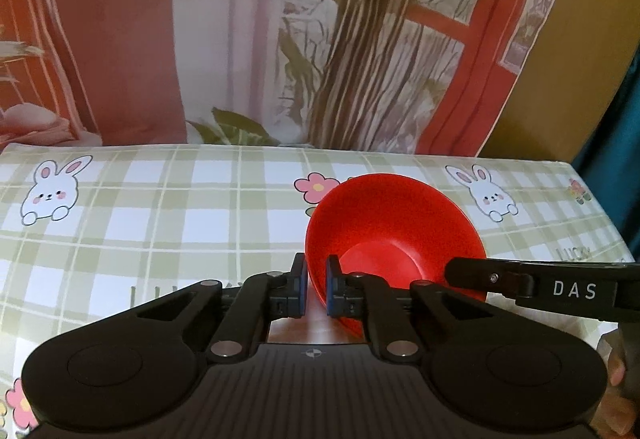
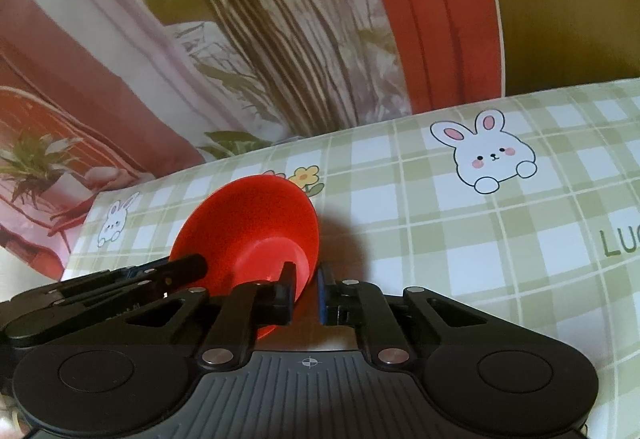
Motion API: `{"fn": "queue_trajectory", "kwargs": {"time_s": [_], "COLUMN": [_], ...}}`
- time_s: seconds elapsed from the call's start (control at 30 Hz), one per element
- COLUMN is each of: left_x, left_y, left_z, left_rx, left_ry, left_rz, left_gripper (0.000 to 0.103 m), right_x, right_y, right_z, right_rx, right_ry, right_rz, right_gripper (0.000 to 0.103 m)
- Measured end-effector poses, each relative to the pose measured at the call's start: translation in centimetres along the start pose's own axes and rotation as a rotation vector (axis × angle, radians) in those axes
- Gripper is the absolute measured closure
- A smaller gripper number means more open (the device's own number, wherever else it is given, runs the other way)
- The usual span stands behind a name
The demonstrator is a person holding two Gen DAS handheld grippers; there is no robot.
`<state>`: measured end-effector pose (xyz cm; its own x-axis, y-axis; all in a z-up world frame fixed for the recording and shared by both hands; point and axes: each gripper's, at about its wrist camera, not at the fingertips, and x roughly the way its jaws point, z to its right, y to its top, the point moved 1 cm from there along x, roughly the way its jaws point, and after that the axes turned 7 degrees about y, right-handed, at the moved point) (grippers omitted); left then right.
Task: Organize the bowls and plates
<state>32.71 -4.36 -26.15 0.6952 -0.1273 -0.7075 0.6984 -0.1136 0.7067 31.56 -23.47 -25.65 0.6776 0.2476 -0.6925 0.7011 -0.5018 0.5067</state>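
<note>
Biggest thing first: the printed backdrop (image 1: 320, 31) hangs out past both tools, showing a curtain, a plant and a red window frame. Below it, the desk (image 1: 140, 223) runs ahead of both tools, covered in a green-and-white check cloth with bunnies (image 1: 54, 195) and little flowers (image 1: 316, 187).

Then the only dish in sight, a red bowl (image 1: 394, 223). It's tipped up on its side, not sitting flat. From the left hand-held gripper (image 1: 314, 291) the open mouth faces back toward the camera and a bit up, so you look straight into the flat bottom; the round rim stands roughly upright, with the bowl's depth running away from the tool. It sits right at the fingertips and just to the right of them.

The left hand-held gripper is pinched on the bowl's left wall, blue pads (image 1: 331, 293) on either side of the rim. The right hand-held gripper (image 2: 306, 291) is clamped the same way on the opposite wall, one finger inside and one outside. Each tool shows up in the other's view, coming in from the side and reaching the bowl.
</note>
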Motion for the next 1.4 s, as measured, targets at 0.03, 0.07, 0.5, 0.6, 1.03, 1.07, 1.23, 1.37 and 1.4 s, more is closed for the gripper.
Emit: {"fn": "queue_trajectory", "kwargs": {"time_s": [0.03, 0.07, 0.5, 0.6, 1.03, 1.07, 1.23, 1.37, 1.4], "left_x": [-0.4, -0.9, -7.9, -9.3, -13.6, -13.8, -14.8, -15.6, -15.9], "left_y": [0.0, 0.1, -0.2, -0.6, -3.5, -3.6, -4.2, -4.9, -5.2], "left_z": [0.1, 0.2, 2.4, 2.9, 4.7, 4.9, 5.7, 6.4, 6.5], "left_rx": [-0.001, 0.002, 0.043, 0.048, 0.077, 0.077, 0.081, 0.082, 0.081], "left_ry": [0.002, 0.004, 0.052, 0.054, 0.048, 0.046, 0.048, 0.049, 0.048], "left_rz": [0.005, 0.01, 0.083, 0.098, 0.121, 0.121, 0.124, 0.131, 0.133], "left_gripper": [0.093, 0.093, 0.093, 0.093, 0.092, 0.092, 0.092, 0.092, 0.092], "right_x": [-0.2, -0.6, -6.4, -8.0, -13.1, -13.4, -14.9, -16.2, -16.5], "right_y": [0.0, 0.0, -1.0, -1.5, -4.0, -4.3, -5.2, -6.0, -6.2], "right_z": [-0.2, -0.4, -3.1, -3.7, -4.4, -4.3, -3.9, -3.6, -3.6], "right_rx": [-0.003, -0.004, -0.044, -0.056, -0.064, -0.065, -0.068, -0.075, -0.077], "right_ry": [0.001, 0.005, 0.011, 0.01, 0.012, 0.013, 0.013, 0.013, 0.013], "right_rz": [0.006, 0.011, 0.072, 0.086, 0.119, 0.121, 0.134, 0.15, 0.151], "right_gripper": [0.093, 0.094, 0.095, 0.095, 0.095, 0.095, 0.095, 0.095, 0.095]}}
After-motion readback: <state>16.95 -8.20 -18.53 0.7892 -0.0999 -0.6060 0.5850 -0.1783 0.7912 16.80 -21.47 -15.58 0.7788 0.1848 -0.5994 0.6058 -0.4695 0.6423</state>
